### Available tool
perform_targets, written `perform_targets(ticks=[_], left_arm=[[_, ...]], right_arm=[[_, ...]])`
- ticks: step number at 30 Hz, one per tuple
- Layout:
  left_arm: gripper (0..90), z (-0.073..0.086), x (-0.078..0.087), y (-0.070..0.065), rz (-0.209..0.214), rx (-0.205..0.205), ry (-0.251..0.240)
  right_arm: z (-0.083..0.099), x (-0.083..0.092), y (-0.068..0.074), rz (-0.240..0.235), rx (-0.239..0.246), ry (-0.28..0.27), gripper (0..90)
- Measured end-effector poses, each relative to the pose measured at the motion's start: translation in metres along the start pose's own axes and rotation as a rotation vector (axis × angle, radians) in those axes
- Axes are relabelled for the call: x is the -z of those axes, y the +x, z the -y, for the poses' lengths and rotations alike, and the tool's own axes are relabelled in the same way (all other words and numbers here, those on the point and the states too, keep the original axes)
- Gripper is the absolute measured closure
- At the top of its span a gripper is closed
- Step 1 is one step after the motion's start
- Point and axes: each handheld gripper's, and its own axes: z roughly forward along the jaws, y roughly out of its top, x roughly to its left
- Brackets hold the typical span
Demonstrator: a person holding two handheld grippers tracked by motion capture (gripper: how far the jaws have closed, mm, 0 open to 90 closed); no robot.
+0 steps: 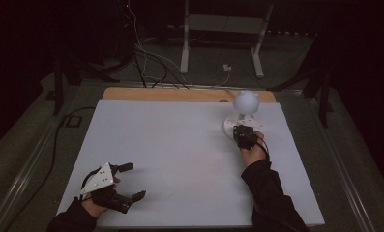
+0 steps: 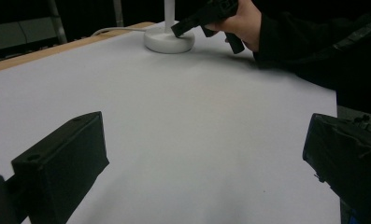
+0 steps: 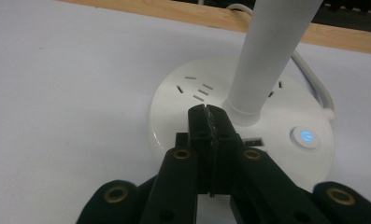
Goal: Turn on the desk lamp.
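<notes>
A: Quick one. Your right gripper [image 3: 210, 114] has its jaws pressed flat together with nothing between them. The tips sit over the round base of the white desk lamp [image 3: 241, 126], right at the foot of its stem. I can't tell whether they touch the base.

B: And where's the lamp on the table?

A: Far right part of the white table mat [image 1: 180, 159], near the back edge. In the high view your right gripper [image 1: 244, 136] is at the base, and the lamp's round head [image 1: 246, 101] stands above it. The power button [image 3: 305, 136] on the base glows blue, just to the right of the tips in the right gripper view. The white cord [image 3: 314, 79] leaves the back of the base.

B: And your left?

A: Your left gripper [image 1: 130, 181] is near the front left corner of the mat, well apart from the lamp. Its jaws are spread wide with only bare mat between them. A wooden strip [image 1: 180, 94] shows behind the mat.
</notes>
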Motion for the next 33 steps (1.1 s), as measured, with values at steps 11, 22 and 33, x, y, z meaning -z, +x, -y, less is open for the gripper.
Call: perform_targets(ticks=[11,22,33], left_arm=[[0.3,0.000,0.000,0.000,0.001,0.002,0.000],[0.3,0.000,0.000,0.000,0.001,0.000,0.002],[0.3,0.000,0.000,0.000,0.001,0.001,0.001]], right_arm=[[0.001,0.000,0.001,0.011,0.015,-0.004,90.0],[-0.007,0.015,-0.001,-0.029,-0.015,-0.095,68.0],[-0.009,0.026,-0.008,-0.116,-0.054,-0.110,14.2]])
